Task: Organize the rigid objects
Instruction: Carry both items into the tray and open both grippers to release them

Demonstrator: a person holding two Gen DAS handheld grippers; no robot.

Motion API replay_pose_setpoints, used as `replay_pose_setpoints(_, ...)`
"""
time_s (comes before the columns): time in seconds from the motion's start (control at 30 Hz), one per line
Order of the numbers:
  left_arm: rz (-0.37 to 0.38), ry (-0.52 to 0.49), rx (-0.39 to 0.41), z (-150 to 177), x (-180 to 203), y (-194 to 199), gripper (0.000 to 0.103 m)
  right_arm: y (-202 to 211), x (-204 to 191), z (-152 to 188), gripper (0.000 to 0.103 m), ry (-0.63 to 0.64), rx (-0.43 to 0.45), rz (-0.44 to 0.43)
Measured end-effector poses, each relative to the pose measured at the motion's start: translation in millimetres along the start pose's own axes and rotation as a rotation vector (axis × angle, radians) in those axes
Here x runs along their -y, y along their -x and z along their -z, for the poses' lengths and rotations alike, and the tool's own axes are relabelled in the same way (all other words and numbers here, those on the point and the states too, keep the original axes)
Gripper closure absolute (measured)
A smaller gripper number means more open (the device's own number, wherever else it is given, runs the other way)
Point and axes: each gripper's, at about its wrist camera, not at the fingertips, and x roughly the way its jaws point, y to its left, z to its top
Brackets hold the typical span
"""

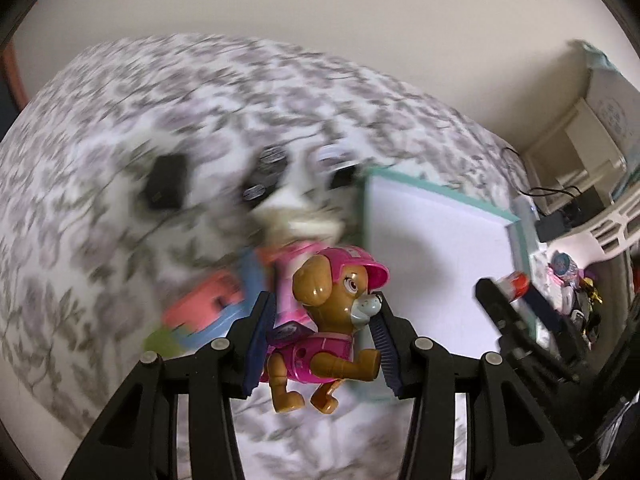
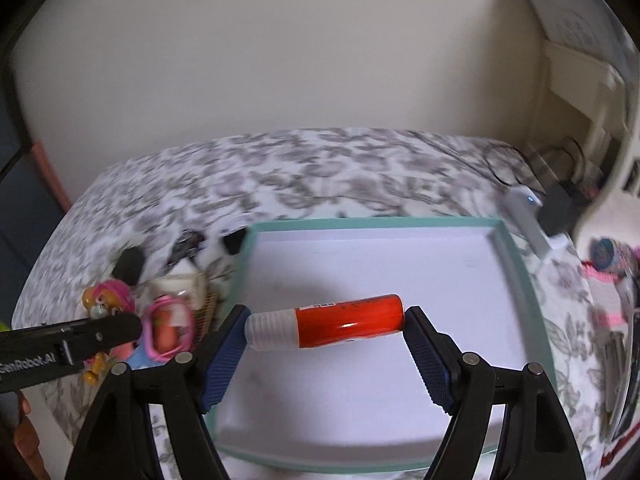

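A brown toy dog (image 1: 320, 320) in a pink helmet is pinched between the blue pads of the left gripper (image 1: 320, 336), upright, head towards the top of the view and muzzle turned towards the right pad. An orange glue stick (image 2: 332, 326) is clamped end to end by the right gripper (image 2: 326, 328), its long axis crosswise between the pads, the clear cap to the left. Both are held above a teal-rimmed tray (image 2: 520, 276) with a white floor, which lies on a floral bedspread (image 2: 280, 168). Beyond it, blurred toys (image 1: 208, 312) lie scattered.
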Motion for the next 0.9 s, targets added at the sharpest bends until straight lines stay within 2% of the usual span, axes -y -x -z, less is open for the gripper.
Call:
replay_pose_setpoints(0.13,0.000,-0.064,-0.021,-11.5,37.4,-19.9,0.054,-4.5,18.7,0.6,0.023,0.000,-0.013,0.120)
replay_pose_setpoints(0.33,-0.003,-0.123,-0.064,-16.8,72.6,-53.4,0.054,-17.4,55.4,7.5,0.023,-0.044,-0.060,0.237)
replay_pose_setpoints(0.7,-0.048,-0.159,-0.125,-13.6,91.4,-95.4,0.053,-31.5,72.2,15.1,0.023,-0.065,-0.112,0.272)
replay_pose_setpoints(0.9,-0.049,-0.160,-0.134,-10.2,92.7,-99.4,0.053,-35.5,75.5,17.5,0.023,-0.077,-0.132,0.270)
